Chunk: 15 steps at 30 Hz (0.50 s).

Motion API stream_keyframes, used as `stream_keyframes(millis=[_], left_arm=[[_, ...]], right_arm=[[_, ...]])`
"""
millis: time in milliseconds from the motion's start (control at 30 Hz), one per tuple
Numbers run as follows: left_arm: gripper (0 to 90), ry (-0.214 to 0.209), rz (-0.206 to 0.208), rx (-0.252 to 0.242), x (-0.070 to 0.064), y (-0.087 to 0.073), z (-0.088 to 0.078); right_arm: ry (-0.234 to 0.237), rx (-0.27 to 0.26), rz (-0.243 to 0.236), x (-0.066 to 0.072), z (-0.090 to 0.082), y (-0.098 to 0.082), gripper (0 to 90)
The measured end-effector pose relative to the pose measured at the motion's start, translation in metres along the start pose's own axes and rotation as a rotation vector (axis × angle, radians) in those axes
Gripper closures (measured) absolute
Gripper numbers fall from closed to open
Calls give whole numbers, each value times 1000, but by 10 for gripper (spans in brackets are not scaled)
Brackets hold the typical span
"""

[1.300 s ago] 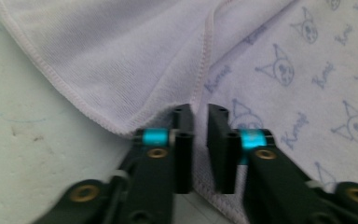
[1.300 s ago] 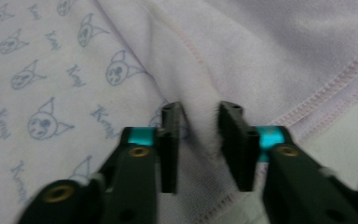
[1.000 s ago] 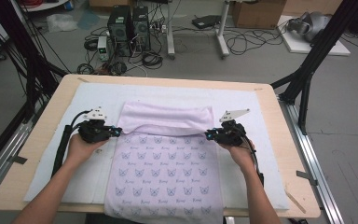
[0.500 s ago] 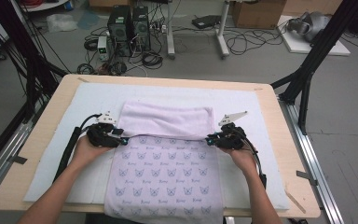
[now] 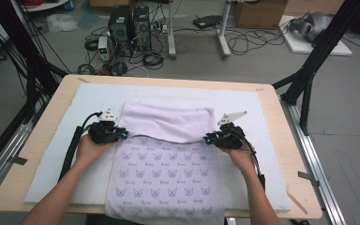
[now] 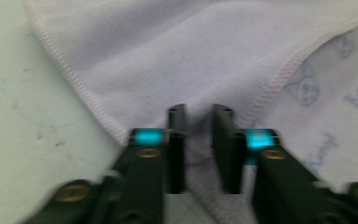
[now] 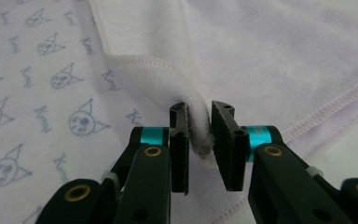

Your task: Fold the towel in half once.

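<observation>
Towel fold, far edge brought over toward the person.
Near: printed towel [image 5: 164, 173] on the counter [image 5: 281, 140], hanging off at 6 o'clock. Left gripper [image 5: 122, 134], at 9 o'clock, has just been closing, jaws narrow astride the corner, grip uncertain. Right gripper [image 5: 209, 138], at 3 o'clock, pinches its corner. Far: the folded flap has shifted nearer; the fold is near completion.

Left gripper [image 5: 120, 135] at the towel's [image 5: 168, 123] left folded corner; jaws have just been closing, cloth lying between them, contact unclear in the blurred left gripper view. Right gripper [image 5: 211, 138] at the towel's right folded corner, pads pinching a bunched fold. Both forearms flank the towel.
</observation>
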<state>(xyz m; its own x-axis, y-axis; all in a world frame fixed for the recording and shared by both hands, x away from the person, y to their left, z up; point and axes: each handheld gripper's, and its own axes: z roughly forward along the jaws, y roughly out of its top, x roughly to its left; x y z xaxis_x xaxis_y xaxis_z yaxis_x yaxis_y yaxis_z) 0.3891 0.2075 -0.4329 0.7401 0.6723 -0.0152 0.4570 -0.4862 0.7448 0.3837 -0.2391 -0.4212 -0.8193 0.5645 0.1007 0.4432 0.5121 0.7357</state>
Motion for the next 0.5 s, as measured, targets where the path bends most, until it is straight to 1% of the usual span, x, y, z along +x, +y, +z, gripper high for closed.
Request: stream_keyframes(millis=[33, 67, 133, 167, 233, 267, 300, 333, 367, 400, 433, 467, 500], left_arm=[[629, -16, 15, -5, -4, 1, 1], [606, -24, 37, -4, -8, 2, 2], [537, -37, 51, -4, -14, 4, 6], [523, -35, 60, 2, -16, 5, 9], [513, -6, 70, 24, -19, 7, 14], [534, 11, 76, 30, -19, 8, 15], [609, 31, 78, 27, -19, 9, 16], [658, 32, 69, 19, -17, 9, 15], [680, 30, 53, 10, -16, 10, 14], [724, 34, 54, 6, -14, 11, 13], [787, 46, 58, 0, -14, 12, 11], [841, 47, 58, -4, -13, 12, 9], [865, 51, 56, -5, -12, 13, 7]], right_arm=[[0, -1, -2, -1, -1, 0, 770], [0, -2, 7, 0, -2, 0, 770], [-2, -3, 4, -1, -2, 0, 770], [-2, -3, 6, -1, -1, 0, 770], [-4, -4, 0, 0, 0, 0, 770], [-2, 0, -5, 0, 0, 1, 770], [-5, 1, -7, 0, 1, 1, 771], [-4, 1, -5, 0, 1, 1, 772], [-5, 0, -6, -1, 0, 0, 772], [-3, 1, -5, -1, 0, 0, 774], [-4, 0, -1, -2, -1, 0, 776], [-4, -4, 5, -2, -2, -1, 777], [-3, -8, 10, -3, -4, -1, 779]])
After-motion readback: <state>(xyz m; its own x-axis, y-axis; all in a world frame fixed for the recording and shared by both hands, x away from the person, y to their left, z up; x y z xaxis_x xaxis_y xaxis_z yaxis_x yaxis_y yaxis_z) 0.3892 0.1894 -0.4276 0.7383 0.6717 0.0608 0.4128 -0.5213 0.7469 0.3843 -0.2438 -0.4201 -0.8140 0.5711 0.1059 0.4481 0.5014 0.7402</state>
